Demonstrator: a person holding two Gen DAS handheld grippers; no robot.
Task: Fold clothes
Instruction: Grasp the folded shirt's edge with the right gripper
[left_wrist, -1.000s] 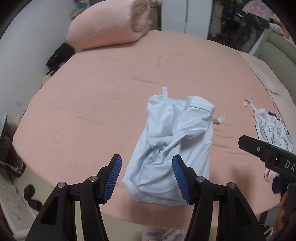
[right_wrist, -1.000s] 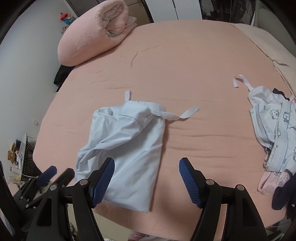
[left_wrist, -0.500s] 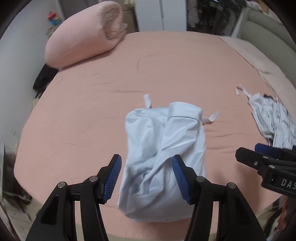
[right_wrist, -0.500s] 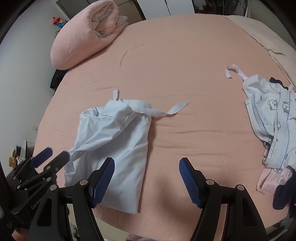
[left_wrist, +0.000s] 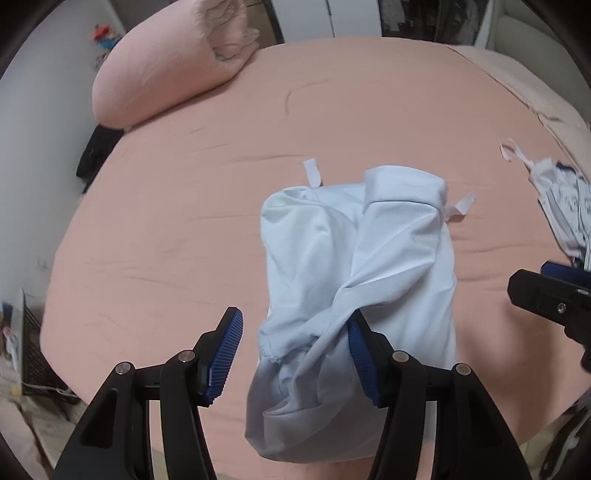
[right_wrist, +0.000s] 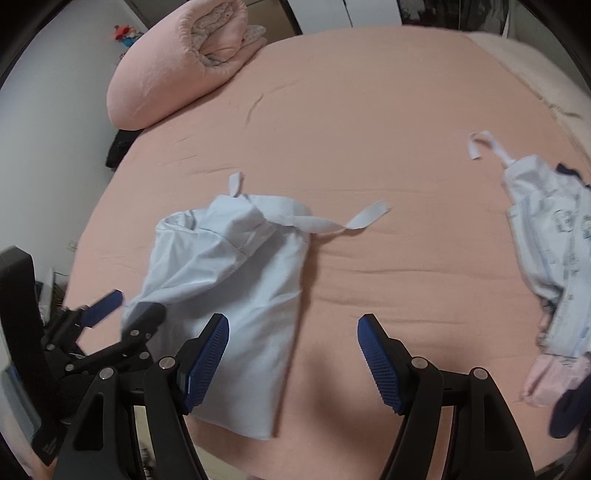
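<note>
Low over the bed (right_wrist: 369, 147), both the left claw (left_wrist: 293, 352) and right claw (right_wrist: 293, 360) gape above the pale-blue garment (right_wrist: 236, 280).

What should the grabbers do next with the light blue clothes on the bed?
Probably ease the left hand-held gripper down and close it on the loose hem of the light blue garment. Both hand-held grippers are open and holding nothing, the garment lies rumpled and half-folded on the pink bed, and that hem sits right between the left fingers.

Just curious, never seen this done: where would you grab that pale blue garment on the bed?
Probably the loose raised cuff of the pale blue garment, approached from its left side by the open left gripper; that hem stands up off the bed.
</note>
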